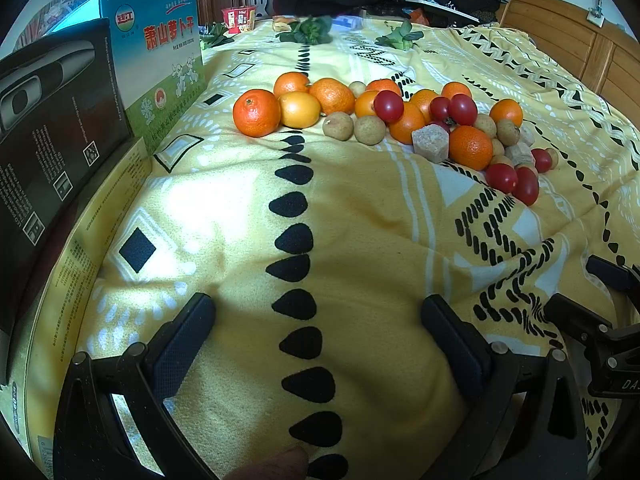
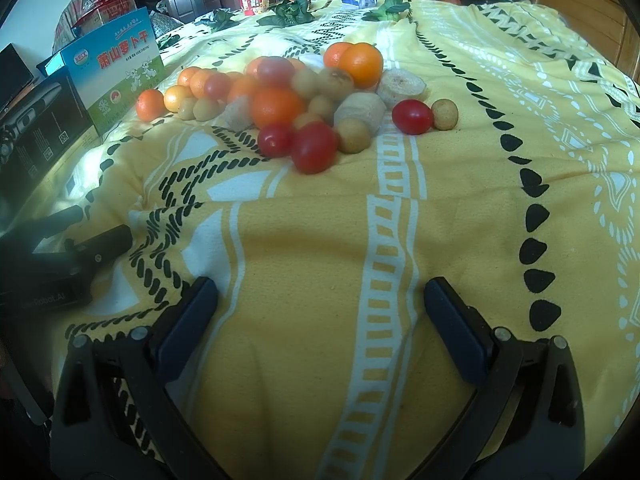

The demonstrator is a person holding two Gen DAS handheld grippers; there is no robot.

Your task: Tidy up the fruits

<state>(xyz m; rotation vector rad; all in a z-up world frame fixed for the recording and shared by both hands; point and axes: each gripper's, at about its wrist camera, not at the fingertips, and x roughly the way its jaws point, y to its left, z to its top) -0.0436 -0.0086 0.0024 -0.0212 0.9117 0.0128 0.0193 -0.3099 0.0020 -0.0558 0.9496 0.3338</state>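
Observation:
A pile of mixed fruit lies on the yellow patterned cloth. In the left wrist view it holds an orange tangerine at its left end, a brown longan, a red cherry tomato and a pale cut chunk. My left gripper is open and empty, well short of the pile. In the right wrist view the pile shows a cherry tomato, a tangerine, a longan and a cut chunk. My right gripper is open and empty, short of the pile.
A blue and green carton and a black box stand along the cloth's left edge. Leafy greens and a red cup lie at the far end. A wooden headboard bounds the right. The left gripper's body shows at the right wrist view's left.

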